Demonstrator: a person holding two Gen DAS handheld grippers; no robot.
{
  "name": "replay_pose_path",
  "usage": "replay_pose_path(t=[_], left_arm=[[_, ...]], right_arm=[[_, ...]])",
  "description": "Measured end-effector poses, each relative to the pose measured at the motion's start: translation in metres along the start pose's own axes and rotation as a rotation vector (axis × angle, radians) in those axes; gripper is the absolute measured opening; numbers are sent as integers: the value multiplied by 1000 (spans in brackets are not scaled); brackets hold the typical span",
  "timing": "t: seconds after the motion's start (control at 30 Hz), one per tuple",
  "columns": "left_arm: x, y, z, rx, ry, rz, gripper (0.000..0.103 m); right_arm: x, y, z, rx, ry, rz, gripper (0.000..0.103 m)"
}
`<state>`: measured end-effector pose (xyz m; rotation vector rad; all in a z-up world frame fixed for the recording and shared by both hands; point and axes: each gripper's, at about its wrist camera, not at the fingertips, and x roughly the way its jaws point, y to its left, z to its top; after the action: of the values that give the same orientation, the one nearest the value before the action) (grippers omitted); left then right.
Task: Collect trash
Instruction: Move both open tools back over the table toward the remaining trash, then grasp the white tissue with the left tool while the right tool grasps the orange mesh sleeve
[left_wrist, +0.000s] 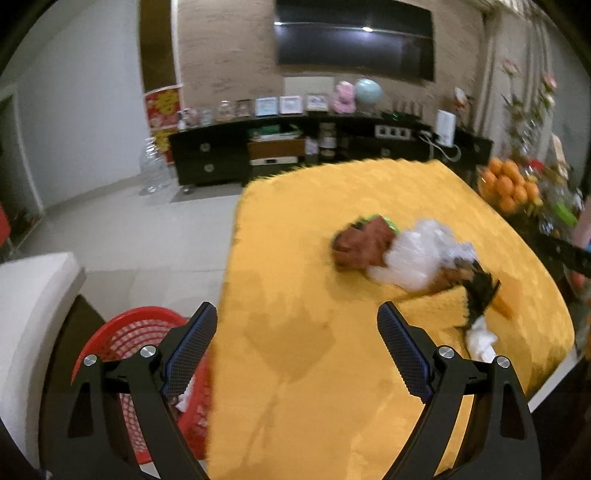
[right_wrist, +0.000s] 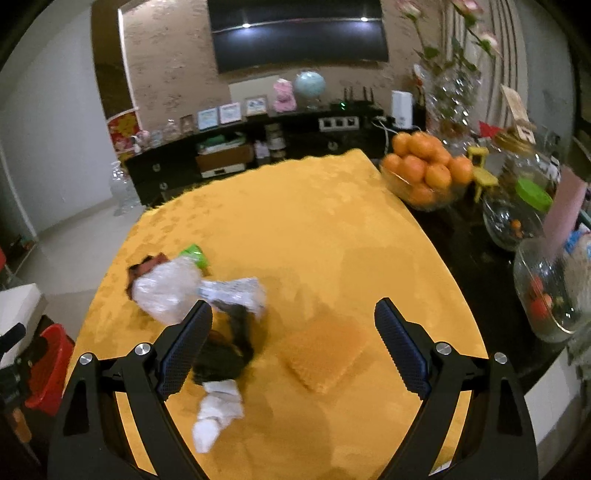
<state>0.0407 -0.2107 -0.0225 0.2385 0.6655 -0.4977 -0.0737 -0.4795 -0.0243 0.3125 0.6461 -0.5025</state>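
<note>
A heap of trash lies on the yellow tablecloth: a brown wrapper, a crumpled clear plastic bag, a dark wrapper and a white tissue. My left gripper is open over bare cloth, left of the heap, with nothing between its fingers. In the right wrist view the clear plastic bag, the dark wrapper, the white tissue and a yellow waffle-textured pad show. My right gripper is open above the pad, its left finger over the dark wrapper.
A red mesh basket with some trash in it stands below the table's left edge, also seen as the red basket. A bowl of oranges, glass jars and a vase crowd the dark tabletop on the right. A TV cabinet stands beyond.
</note>
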Motion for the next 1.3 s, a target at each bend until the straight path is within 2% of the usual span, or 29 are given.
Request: replay_pose_path(t=[0.17, 0.53, 0.73, 1.07, 1.3], left_arm=[[10, -32, -5, 38, 31, -67, 85], [33, -102, -18, 103, 105, -247, 85], [50, -135, -25, 158, 150, -302, 85], [75, -159, -33, 183, 197, -339, 84], [83, -163, -37, 162, 228, -389, 50]], right_arm=[[10, -17, -7, 35, 44, -27, 87], [13, -37, -12, 66, 61, -41, 87], [16, -47, -14, 84, 74, -41, 87], [23, -51, -15, 83, 97, -40, 87], [31, -53, -19, 97, 124, -37, 87]])
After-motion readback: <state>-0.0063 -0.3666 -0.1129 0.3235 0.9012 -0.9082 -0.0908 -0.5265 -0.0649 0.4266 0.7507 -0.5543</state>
